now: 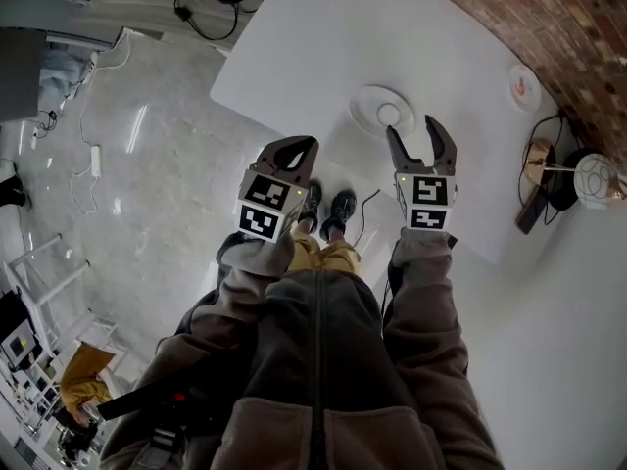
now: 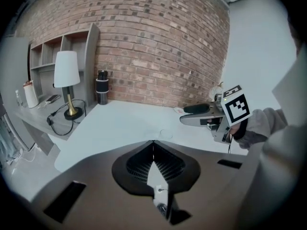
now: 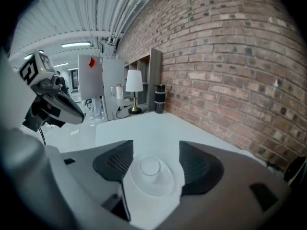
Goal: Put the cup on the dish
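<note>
A small clear cup (image 1: 390,116) stands upright on a round white dish (image 1: 372,101) on the white table. My right gripper (image 1: 413,130) is open just short of the dish. In the right gripper view the cup (image 3: 150,166) and the dish (image 3: 153,188) lie between and below the spread jaws of the right gripper (image 3: 156,145), and the pads touch neither. My left gripper (image 1: 302,147) hangs off the table's near edge to the left, shut on nothing. In its own view the left gripper (image 2: 153,143) has its jaws pressed together, and the right gripper (image 2: 199,114) shows at the right.
A brick wall (image 2: 158,47) runs behind the table. At the far end stand a white lamp (image 2: 66,75), a black flask (image 2: 101,87) and a grey shelf (image 2: 72,47). A small white disc with a red mark (image 1: 524,86) lies near the wall. Floor lies below the table's edge (image 1: 284,130).
</note>
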